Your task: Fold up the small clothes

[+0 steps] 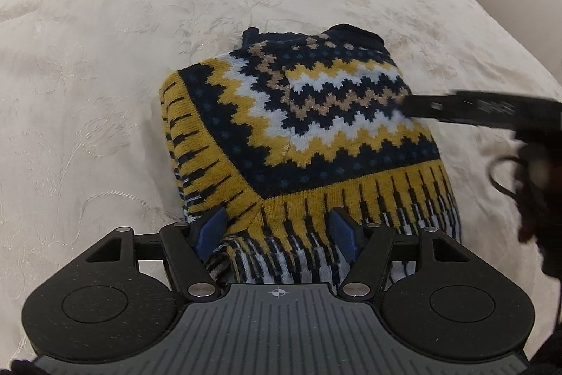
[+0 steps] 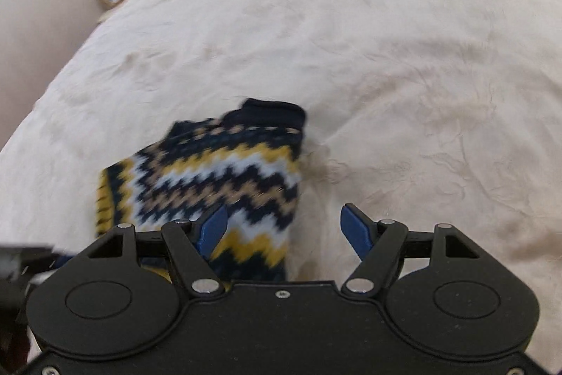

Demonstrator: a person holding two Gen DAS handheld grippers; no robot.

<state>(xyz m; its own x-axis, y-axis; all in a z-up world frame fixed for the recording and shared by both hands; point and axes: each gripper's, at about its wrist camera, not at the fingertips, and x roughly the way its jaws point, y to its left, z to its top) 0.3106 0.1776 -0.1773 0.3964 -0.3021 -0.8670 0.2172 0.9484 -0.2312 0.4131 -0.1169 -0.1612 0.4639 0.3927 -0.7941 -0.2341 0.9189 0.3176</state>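
A navy, mustard and white zigzag-knit small sweater [image 1: 298, 136] lies folded on the cream embroidered bedspread [image 1: 105, 58], beneath the left gripper [image 1: 277, 227] and right gripper [image 2: 286, 229], both spread wide, gripping nothing.

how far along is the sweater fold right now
Done: the patterned sweater lies on the cream bedspread already gathered into a compact block, navy collar at the far end. In hand: the left gripper is open around the near striped hem; the right gripper is open over its right edge. Left: a final fold or tidy, probably.
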